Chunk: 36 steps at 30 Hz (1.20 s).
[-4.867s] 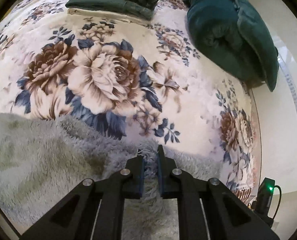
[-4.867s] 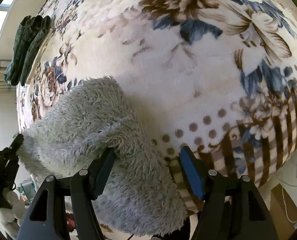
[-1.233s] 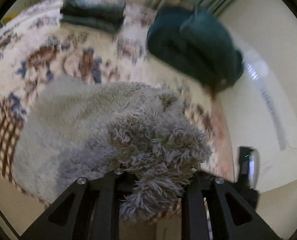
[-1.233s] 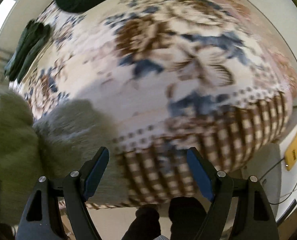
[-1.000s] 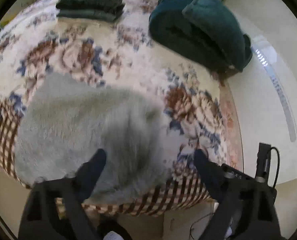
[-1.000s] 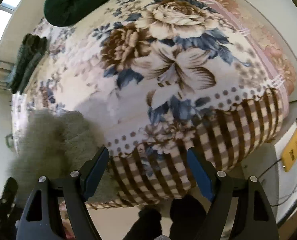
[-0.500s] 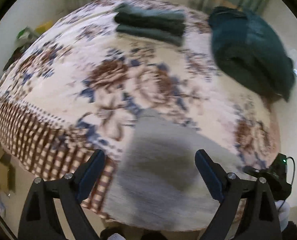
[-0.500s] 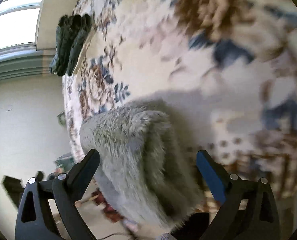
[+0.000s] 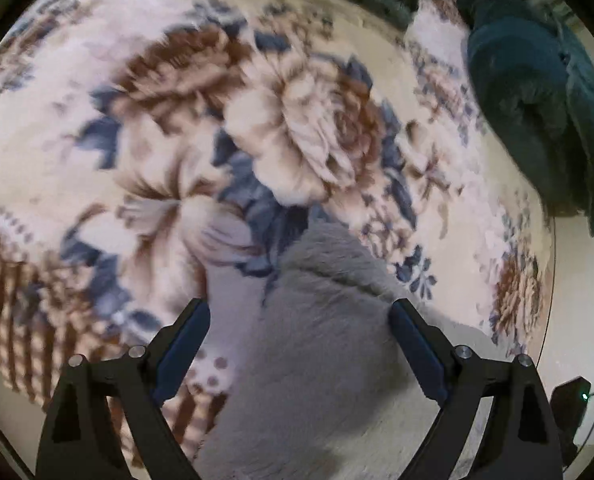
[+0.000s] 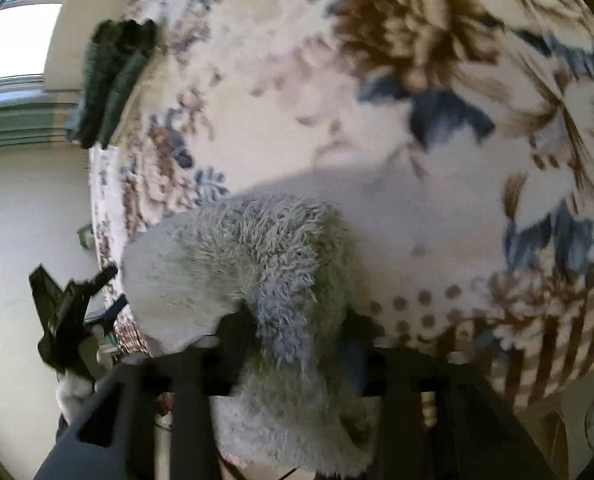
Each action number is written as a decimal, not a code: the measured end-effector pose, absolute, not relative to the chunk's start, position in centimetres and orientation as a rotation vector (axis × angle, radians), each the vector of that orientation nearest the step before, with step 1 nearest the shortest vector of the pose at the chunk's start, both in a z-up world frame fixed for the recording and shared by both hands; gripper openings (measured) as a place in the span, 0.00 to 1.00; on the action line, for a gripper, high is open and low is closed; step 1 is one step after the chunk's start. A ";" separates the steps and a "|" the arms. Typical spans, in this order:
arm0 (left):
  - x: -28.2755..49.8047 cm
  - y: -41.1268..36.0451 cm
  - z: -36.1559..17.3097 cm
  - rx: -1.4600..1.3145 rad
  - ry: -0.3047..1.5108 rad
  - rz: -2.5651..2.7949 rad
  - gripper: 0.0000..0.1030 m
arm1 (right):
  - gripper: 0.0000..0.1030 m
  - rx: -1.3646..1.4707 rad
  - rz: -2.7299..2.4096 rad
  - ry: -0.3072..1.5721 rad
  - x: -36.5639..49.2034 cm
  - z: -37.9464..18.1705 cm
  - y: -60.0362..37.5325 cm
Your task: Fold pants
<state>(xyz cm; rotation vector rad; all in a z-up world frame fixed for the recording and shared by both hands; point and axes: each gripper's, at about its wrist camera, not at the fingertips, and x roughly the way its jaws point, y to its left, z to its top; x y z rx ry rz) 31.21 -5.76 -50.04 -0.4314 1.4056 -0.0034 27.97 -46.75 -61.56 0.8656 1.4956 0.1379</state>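
Only the right wrist view shows the right gripper (image 10: 297, 320) closing around the fluffy grey pants (image 10: 257, 264); the left gripper (image 9: 299, 336) is held wide above them, their length unreadable.

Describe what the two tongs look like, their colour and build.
Both are matte black plastic. The left tongs have angular, triangular cut-out arms, silver bolt heads and blue pads inside each finger. The right tongs, blurred, show the same black frame, silver bolts and a blue pad.

Open room: bare floral blanket (image 9: 297, 128) ahead of the fuzzy grey pants (image 9: 329, 340).
Obstacles: teal rolled blanket (image 9: 537, 92), far right; folded green stack (image 10: 109, 80), far edge.
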 end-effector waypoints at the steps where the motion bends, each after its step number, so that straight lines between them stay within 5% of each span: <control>1: 31.6 -6.0 -50.5 -0.423 1.417 -0.011 0.89 | 0.66 0.878 0.150 1.472 27.6 -61.1 -47.0; 5: 32.0 -5.9 -51.8 -0.413 1.433 -0.022 0.89 | 0.70 0.925 0.188 1.453 24.4 -60.2 -46.9; 12: 32.9 -5.3 -53.9 -0.441 1.472 -0.028 0.95 | 0.71 0.800 0.048 1.672 19.5 -67.3 -43.4; 18: 31.9 -5.4 -51.4 -0.439 1.424 -0.084 0.93 | 0.75 0.843 0.082 1.601 20.0 -66.1 -43.4; 22: 28.3 -4.6 -47.5 -0.548 1.309 -0.239 0.96 | 1.00 0.959 0.213 1.479 19.8 -64.7 -43.5; 36: 23.0 -4.8 -55.9 -0.668 1.469 -0.389 0.98 | 1.00 1.077 0.429 1.464 23.0 -72.5 -39.3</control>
